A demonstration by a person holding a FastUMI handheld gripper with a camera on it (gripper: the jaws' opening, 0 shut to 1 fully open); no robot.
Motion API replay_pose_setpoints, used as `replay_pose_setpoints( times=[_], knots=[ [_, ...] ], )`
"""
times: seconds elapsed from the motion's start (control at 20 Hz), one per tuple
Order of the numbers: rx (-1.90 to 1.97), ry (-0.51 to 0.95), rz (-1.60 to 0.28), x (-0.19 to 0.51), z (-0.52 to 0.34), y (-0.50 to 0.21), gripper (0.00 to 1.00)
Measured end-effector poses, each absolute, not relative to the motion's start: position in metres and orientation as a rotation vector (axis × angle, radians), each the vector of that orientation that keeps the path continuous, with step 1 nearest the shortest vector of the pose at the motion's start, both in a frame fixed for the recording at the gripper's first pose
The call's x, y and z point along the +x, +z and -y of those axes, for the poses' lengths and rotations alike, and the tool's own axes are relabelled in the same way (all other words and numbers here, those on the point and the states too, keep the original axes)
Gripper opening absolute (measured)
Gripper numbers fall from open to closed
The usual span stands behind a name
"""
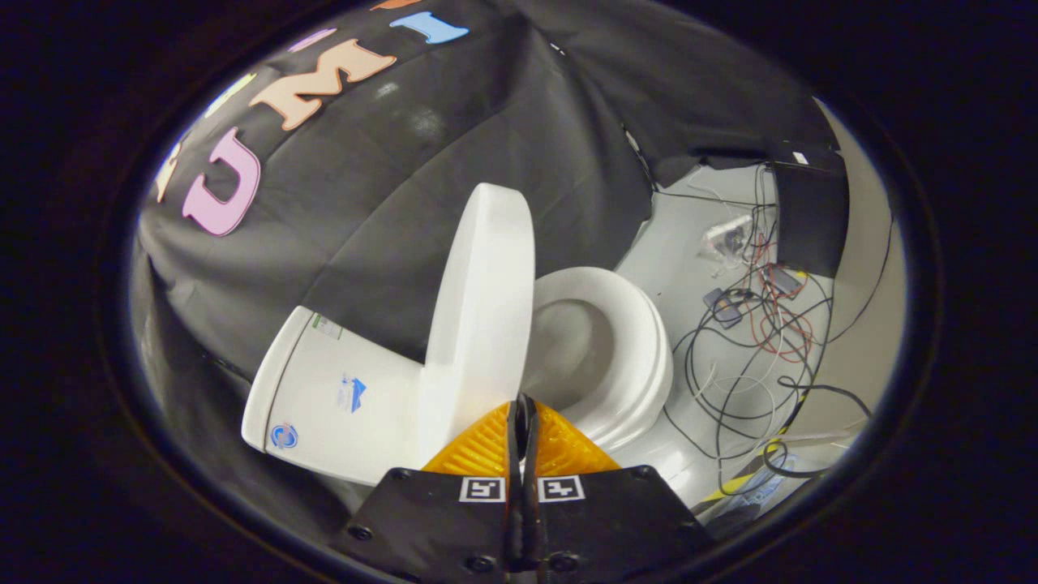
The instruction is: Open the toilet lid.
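Gripper (521, 405) fingers pressed together, holding nothing, tips just short of the raised white plastic toilet lid (480, 308) at 12 o'clock. Lid stands upright against the white ceramic tank (340, 389); seat ring (624, 357) at 1 o'clock uncovered. Tangled black and red cables (754, 341) on the floor at 2 o'clock, beyond the bowl.

Raised lid (482, 324) between tank (340, 389) and bowl (616, 349)

One white ceramic toilet (600, 349) with one raised white plastic lid (482, 308) and one white tank (340, 389). One gripper (523, 414), its two jaws closed together. Many tangled black and red cables (754, 341) on the floor.
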State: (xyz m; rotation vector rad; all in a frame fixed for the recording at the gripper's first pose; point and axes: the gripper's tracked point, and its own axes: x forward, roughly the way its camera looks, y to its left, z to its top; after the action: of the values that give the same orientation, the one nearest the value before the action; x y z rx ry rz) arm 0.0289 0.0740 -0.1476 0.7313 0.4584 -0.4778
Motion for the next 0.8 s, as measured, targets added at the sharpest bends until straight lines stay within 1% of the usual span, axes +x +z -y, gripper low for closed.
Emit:
replay_pose_setpoints(
  times=[0.3, 0.8],
  knots=[
    [0.646, -0.503, -0.431, 0.034, -0.088, -0.129, 0.01],
    [0.522, -0.506, -0.426, 0.04, -0.102, -0.106, 0.01]
  ],
)
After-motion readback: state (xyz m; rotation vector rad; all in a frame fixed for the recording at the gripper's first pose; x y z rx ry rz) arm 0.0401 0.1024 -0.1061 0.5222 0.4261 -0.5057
